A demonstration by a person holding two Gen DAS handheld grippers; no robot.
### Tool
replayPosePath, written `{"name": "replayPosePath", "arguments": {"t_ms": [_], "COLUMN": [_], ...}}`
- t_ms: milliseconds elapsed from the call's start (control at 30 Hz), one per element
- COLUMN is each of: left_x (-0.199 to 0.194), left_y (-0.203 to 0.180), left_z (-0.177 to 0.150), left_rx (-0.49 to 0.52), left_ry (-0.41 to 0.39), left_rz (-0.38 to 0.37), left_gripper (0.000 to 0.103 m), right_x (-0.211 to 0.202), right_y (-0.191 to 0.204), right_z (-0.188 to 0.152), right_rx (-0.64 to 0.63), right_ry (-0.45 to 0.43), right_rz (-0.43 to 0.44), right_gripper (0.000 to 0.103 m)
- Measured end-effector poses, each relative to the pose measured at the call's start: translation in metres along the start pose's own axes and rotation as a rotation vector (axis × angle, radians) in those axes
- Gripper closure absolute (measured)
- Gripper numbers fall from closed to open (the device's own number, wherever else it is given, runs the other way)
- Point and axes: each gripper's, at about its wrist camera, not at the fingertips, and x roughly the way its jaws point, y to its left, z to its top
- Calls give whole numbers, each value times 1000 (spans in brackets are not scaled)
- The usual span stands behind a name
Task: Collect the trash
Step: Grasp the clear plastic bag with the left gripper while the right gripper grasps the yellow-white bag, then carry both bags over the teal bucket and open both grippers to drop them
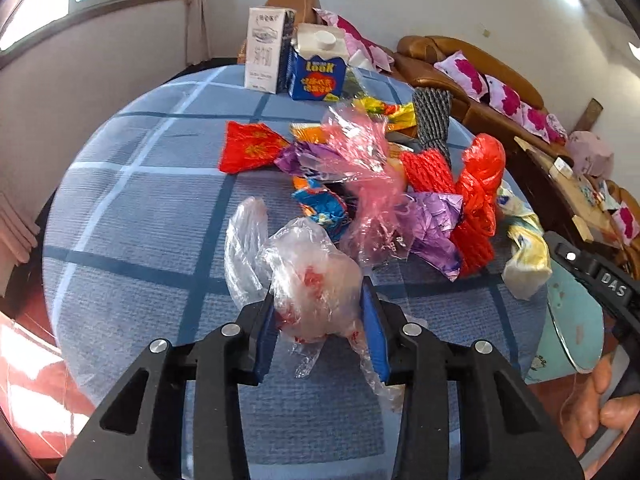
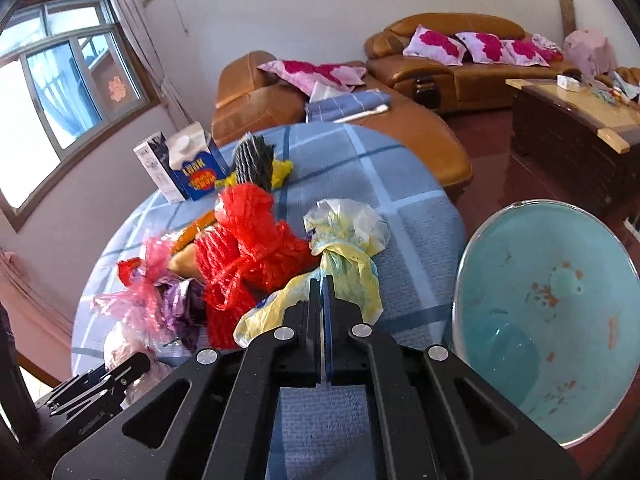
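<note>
A heap of trash lies on a round table with a blue checked cloth (image 1: 160, 208). At its near edge, my left gripper (image 1: 318, 292) is shut on a crumpled clear plastic bag (image 1: 308, 256) with red print, its blue pads pressing both sides. My right gripper (image 2: 322, 280) has its jaws together, pinching the thin film of a yellow and white plastic bag (image 2: 348, 232) at the tips. That bag (image 1: 526, 256) also shows at the right in the left wrist view. A red net bag (image 2: 248, 240) lies just left of it.
A teal bin (image 2: 552, 320) stands open beside the table on the right. Two cartons (image 1: 264, 52) (image 1: 316, 68) stand at the far edge. Pink film (image 1: 360, 152), purple foil and red wrappers fill the middle. Brown sofas (image 2: 460, 76) and a wooden coffee table (image 2: 580, 128) lie beyond.
</note>
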Motion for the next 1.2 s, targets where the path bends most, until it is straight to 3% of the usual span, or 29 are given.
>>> {"name": "replayPosePath", "arguments": {"t_ms": [433, 633, 833, 1067, 1200], "left_x": [-55, -70, -72, -62, -60], "left_y": [5, -15, -50, -98, -104], "left_z": [10, 17, 19, 20, 18], "left_rx": [0, 47, 103, 173, 182], "left_ry": [-146, -189, -188, -170, -174], "left_rz": [70, 30, -38, -103, -97], "left_gripper": [65, 65, 65, 65, 65], "right_x": [-46, -83, -114, -117, -111], "right_y": [-13, -7, -31, -81, -99], "right_z": [0, 7, 7, 0, -2], "right_rx": [9, -31, -17, 54, 125], "right_ry": [-99, -212, -274, -271, -233], "right_rz": [-2, -24, -82, -200, -178], "right_gripper": [101, 102, 102, 102, 102]}}
